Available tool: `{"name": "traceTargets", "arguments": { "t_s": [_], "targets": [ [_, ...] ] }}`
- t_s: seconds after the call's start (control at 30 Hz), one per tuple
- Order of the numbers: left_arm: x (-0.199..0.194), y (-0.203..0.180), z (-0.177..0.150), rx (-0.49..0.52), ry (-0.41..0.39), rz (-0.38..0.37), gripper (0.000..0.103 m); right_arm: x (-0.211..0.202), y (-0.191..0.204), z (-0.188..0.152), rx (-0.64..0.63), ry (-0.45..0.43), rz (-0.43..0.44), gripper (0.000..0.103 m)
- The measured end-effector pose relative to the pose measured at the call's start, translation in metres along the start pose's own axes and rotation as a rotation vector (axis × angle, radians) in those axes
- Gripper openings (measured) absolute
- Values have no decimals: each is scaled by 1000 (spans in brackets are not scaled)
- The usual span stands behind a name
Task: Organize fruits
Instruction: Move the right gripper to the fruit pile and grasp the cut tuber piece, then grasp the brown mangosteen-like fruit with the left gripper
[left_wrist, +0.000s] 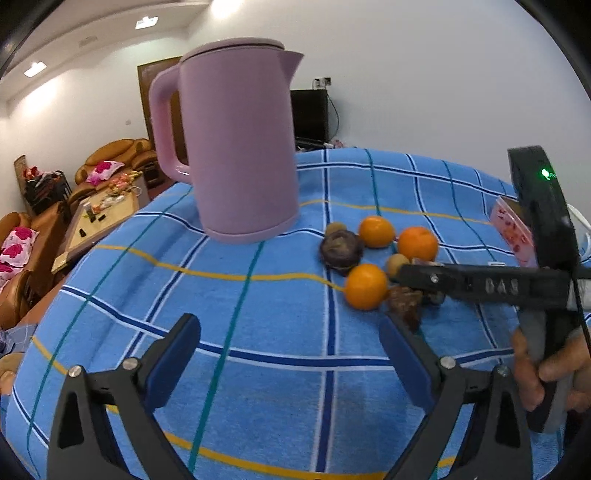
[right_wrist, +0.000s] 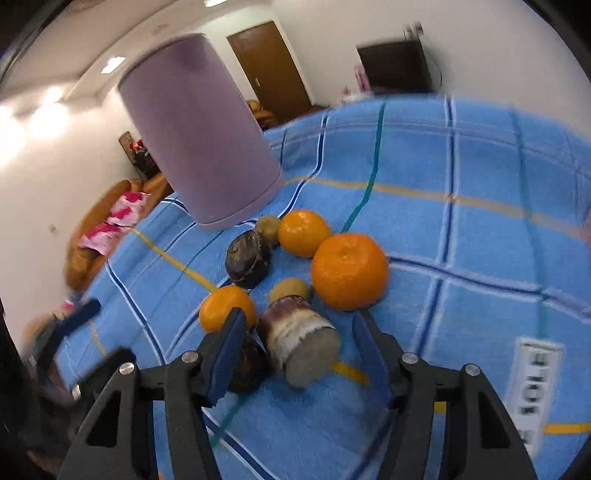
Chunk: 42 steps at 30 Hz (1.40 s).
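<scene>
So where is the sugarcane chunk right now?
In the right wrist view the sugarcane chunk lies on the blue plaid cloth between the open right claw fingers, just in front of a small kiwi and beside the biggest orange.

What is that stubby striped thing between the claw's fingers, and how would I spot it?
Start at the tall pink kettle on the blue checked cloth, then come forward past the fruit cluster to the right claw. Between its open fingers lies a short sugarcane piece, the only cylinder, brown banded with a pale cut end, unlike the round oranges.
</scene>
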<state>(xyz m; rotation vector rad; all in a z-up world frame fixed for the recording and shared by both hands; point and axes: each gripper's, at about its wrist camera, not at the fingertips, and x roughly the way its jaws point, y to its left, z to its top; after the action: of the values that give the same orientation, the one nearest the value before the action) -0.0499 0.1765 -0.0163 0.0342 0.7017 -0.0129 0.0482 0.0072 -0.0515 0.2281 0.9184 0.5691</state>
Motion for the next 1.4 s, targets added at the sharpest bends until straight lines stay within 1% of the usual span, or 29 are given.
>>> {"name": "traceTargets", "arguments": {
  "t_s": [0.07,0.13,0.17,0.2,0.3,0.37,0.5,0.57,0.6,0.67,0.73,0.77,0.8,0.83,0.87,0.9,0.93,0.97,1.03,1.1,1.23,1.27,1.4],
  "targets": [
    [2,-3,1,0,13,-12,99,2,2,1,-5,1,-4,62],
    [3,-5,1,4,20,-19,99,2,12,-3,-84,8,-51,59],
    [4,-7,1,9,22,-22,99,2,15,-4,-104,13,-77,49],
    [4,-9,0,13,24,-24,99,1,18,-6,-124,16,-99,49],
    [6,-20,1,34,37,-39,99,-5,16,-8,-138,20,-100,49],
    [6,-27,3,50,40,-49,99,-13,12,-12,-137,12,-119,49],
    [15,-45,10,71,69,-81,99,-40,1,-16,-117,-43,-107,49],
    [22,-55,13,81,84,-91,99,-58,-3,-17,-124,-95,-112,49],
    [28,-59,15,80,93,-84,99,-66,-5,-18,-131,-122,-124,49],
    [38,-65,17,76,125,-77,95,-77,-9,-17,-140,-165,-146,49],
    [49,-68,17,66,165,-80,81,-86,-14,-17,-143,-197,-164,49],
    [58,-67,16,42,198,-79,77,-90,-15,-16,-144,-210,-176,49],
    [63,-65,14,21,219,-80,69,-92,-17,-15,-144,-217,-184,49],
    [67,-64,13,6,220,-79,67,-93,-18,-14,-145,-221,-190,49],
    [67,-64,13,4,205,-74,65,-93,-18,-14,-148,-225,-198,49],
    [67,-65,13,8,201,-71,60,-93,-18,-14,-152,-229,-211,49],
    [66,-65,13,12,196,-78,48,-92,-18,-15,-158,-231,-222,49],
    [65,-65,13,13,192,-80,41,-92,-17,-15,-163,-232,-233,49],
    [63,-61,12,0,189,-99,42,-90,-16,-15,-158,-235,-234,49],
    [57,-56,10,-34,167,-127,42,-91,-16,-16,-151,-247,-235,49],
    [38,-50,15,-66,98,-164,42,-100,-16,-15,-152,-292,-234,49],
    [30,-50,19,-71,70,-170,42,-102,-16,-14,-150,-301,-232,49],
    [9,-55,34,-68,-12,-184,42,-116,-20,-11,-149,-341,-225,49]
  ]
}}
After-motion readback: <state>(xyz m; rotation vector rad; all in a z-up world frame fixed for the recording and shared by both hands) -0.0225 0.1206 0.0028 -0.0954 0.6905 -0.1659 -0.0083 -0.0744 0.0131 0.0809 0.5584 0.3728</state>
